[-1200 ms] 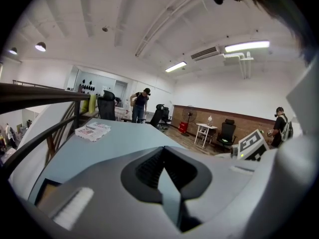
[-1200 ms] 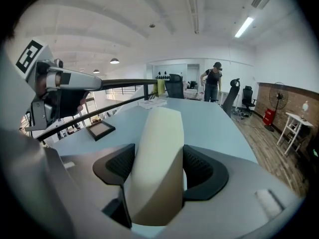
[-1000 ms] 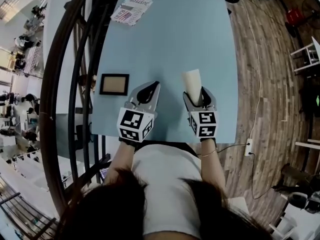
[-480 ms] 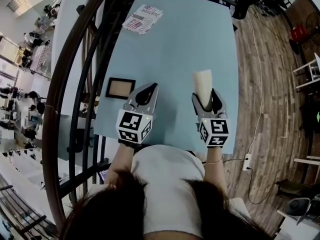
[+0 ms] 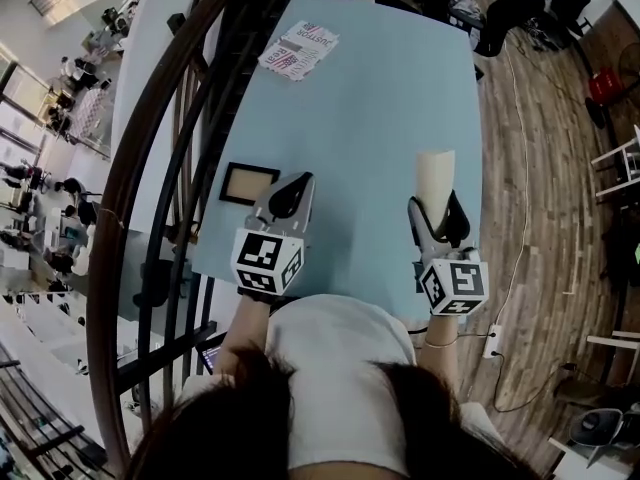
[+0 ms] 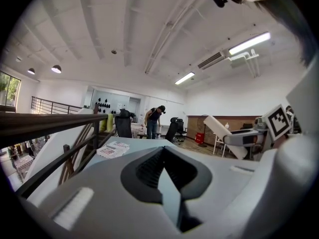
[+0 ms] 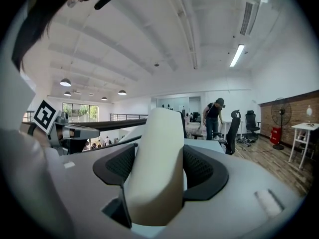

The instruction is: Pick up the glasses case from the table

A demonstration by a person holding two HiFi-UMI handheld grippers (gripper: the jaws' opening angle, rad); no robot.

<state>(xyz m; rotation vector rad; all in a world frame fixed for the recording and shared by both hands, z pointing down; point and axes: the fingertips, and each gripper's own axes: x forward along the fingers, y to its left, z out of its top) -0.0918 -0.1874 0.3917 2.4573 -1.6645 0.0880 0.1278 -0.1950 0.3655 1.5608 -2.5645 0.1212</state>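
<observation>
- You are clamping the right gripper (image 5: 438, 210) on the glasses case (image 5: 436, 174); its 2 jaws are spread wide, and each pad is pressing on 1 side of the case's near end.
- The case is showing as a smooth, matte, cream-white block, long and narrow, with rounded edges and no print that can be made out.
- In the head view its far end is looking flat and squared off. In the right gripper view the case (image 7: 157, 168) is filling the whole gap between the jaws and rising above them.
- Its long axis is running along the line the right gripper points, away from your body. The free end is sticking out past the fingertips toward the far side of the table (image 5: 370, 108).
- In the left gripper view the case (image 6: 222, 133) is slanting up and to the left, in the air against the room behind it, clear of the tabletop.
- It is hanging over the table's near right corner, close to the right edge.
- You are holding the left gripper (image 5: 298, 180) well apart from the case, with its 2 jaws together and tips meeting; nothing is sitting between them.
- A small picture frame (image 5: 249, 183) is lying flat just beside the left gripper, near the table's left edge.
- A printed leaflet (image 5: 299, 50) is lying at the table's far left.
</observation>
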